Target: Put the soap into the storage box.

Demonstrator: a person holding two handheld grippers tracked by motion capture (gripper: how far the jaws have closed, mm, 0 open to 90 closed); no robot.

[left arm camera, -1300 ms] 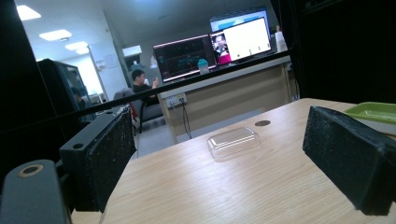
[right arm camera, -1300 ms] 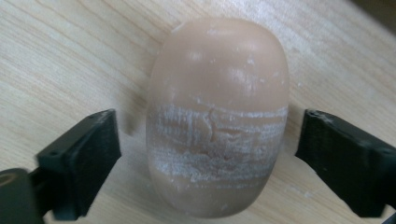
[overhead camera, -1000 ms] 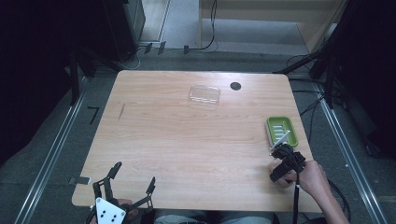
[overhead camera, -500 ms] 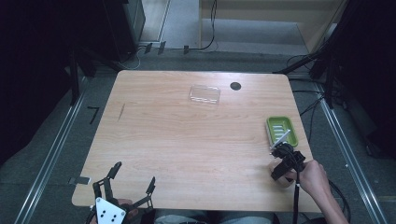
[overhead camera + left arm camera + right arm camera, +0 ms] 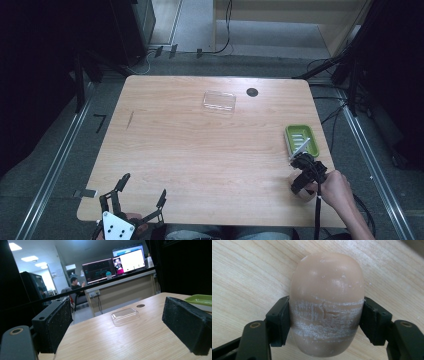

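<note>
The right hand-held gripper (image 5: pixel 325 322) is clamped across the sides of a tan, oval bar of soap (image 5: pixel 326 302) near the wooden surface's (image 5: pixel 200 150) right front edge, its long axis running away from the jaws. The left hand-held gripper (image 5: pixel 135 200) hangs with jaws wide apart at the front left edge.

A lab or office workspace is indicated. Lit monitors (image 5: pixel 113 266) on a long counter (image 5: pixel 122 291) are seen at twelve o'clock past the wooden table (image 5: pixel 200 155), ceiling light panels (image 5: pixel 30 258) at ten o'clock, and cables (image 5: pixel 222 40) across the grey floor (image 5: pixel 195 25) beyond.
</note>
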